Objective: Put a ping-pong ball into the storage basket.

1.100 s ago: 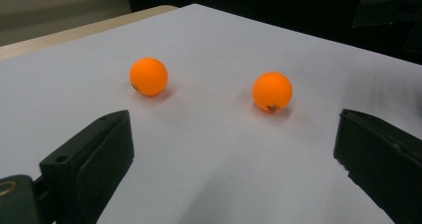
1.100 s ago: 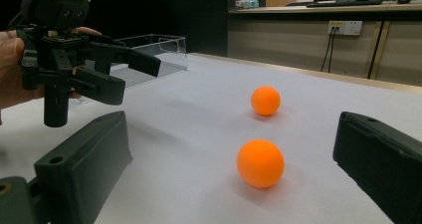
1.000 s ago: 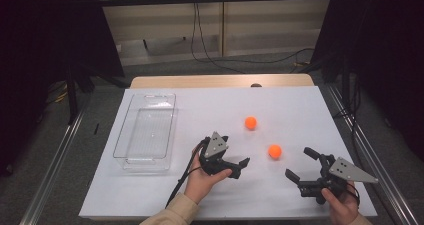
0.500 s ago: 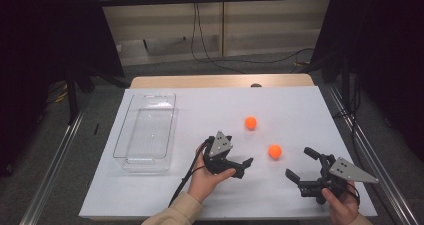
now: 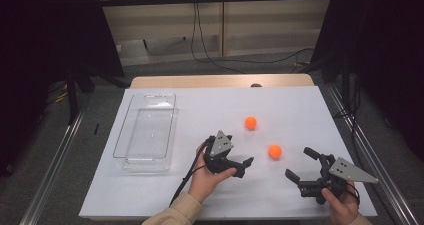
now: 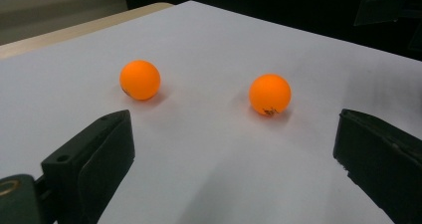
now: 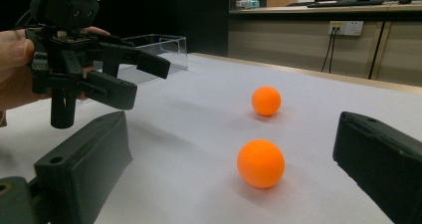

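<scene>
Two orange balls lie on the white table: a near ball (image 5: 274, 151) (image 6: 269, 94) (image 7: 261, 163) and a far ball (image 5: 250, 122) (image 6: 140, 79) (image 7: 266, 100). My left gripper (image 5: 244, 166) (image 6: 234, 119) (image 7: 119, 77) stands open just left of the near ball, jaws pointing toward both balls and holding nothing. My right gripper (image 5: 300, 164) (image 7: 231, 124) is open at the front right. It faces the near ball, which lies a short way ahead of its jaws.
A clear plastic tray (image 5: 146, 132) (image 7: 154, 44) stands empty on the left side of the table. The white sheet's front edge (image 5: 225, 218) runs just below both hands. A wooden strip (image 5: 220, 81) borders the table's far edge.
My left gripper has crept slightly to the right, toward the balls. The right gripper and both balls have stayed put.
</scene>
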The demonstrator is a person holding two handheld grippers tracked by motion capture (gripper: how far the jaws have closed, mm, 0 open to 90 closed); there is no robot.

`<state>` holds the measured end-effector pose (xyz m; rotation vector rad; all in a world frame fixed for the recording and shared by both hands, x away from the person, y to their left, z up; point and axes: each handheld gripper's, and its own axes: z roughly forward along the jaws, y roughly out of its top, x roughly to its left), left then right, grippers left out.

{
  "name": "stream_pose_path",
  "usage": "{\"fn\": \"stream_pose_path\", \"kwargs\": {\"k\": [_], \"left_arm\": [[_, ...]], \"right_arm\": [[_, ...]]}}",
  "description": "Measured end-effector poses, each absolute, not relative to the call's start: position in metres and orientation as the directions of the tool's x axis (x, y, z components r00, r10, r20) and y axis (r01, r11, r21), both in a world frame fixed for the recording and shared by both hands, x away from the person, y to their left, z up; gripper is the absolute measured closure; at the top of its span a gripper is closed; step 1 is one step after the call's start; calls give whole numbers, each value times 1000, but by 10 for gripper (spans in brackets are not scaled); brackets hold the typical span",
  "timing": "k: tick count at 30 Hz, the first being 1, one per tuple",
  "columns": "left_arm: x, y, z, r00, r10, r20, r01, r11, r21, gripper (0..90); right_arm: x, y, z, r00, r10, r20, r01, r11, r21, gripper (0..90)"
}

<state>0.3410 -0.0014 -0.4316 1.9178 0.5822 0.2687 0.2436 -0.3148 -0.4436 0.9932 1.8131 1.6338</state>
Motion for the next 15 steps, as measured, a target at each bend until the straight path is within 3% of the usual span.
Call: {"fn": "stream_pose_path", "kwargs": {"k": [15], "left_arm": [[342,-8,-432,864,498,-75,266,-326,907,27]], "right_arm": [[244,-315,-444,-610,786,104,185,14,983,11]]}}
